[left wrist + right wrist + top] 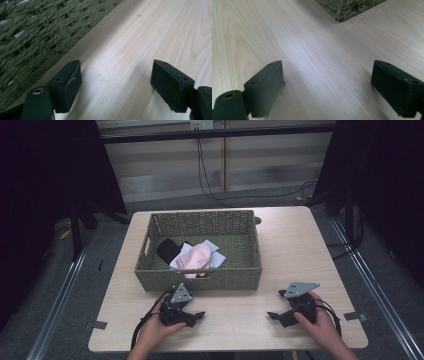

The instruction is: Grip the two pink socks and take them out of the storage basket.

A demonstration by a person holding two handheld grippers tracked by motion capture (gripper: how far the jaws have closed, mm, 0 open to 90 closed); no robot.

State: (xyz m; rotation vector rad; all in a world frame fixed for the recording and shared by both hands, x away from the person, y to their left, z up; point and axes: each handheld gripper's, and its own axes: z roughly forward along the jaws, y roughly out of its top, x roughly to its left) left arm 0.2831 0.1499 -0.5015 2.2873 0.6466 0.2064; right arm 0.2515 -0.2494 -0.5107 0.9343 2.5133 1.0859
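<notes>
Basically we see nothing started: both grippers rest on the table [300, 240] in front of the basket [200, 280]. The left gripper [192, 316] sits just beside its front wall, jaws spread on nothing; the right gripper [276, 314], well off its front right corner, is also spread and empty. The pink cloth [196, 258] lies inside the basket with other cloths. No readable writing anywhere.

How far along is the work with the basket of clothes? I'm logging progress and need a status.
Done: nothing visibly. The pink cloth, black cloth and pale blue cloth all lie inside the green woven basket. In hand: nothing; left gripper and right gripper rest open on the table before it. Left: apparently all the handling of the clothes.
</notes>
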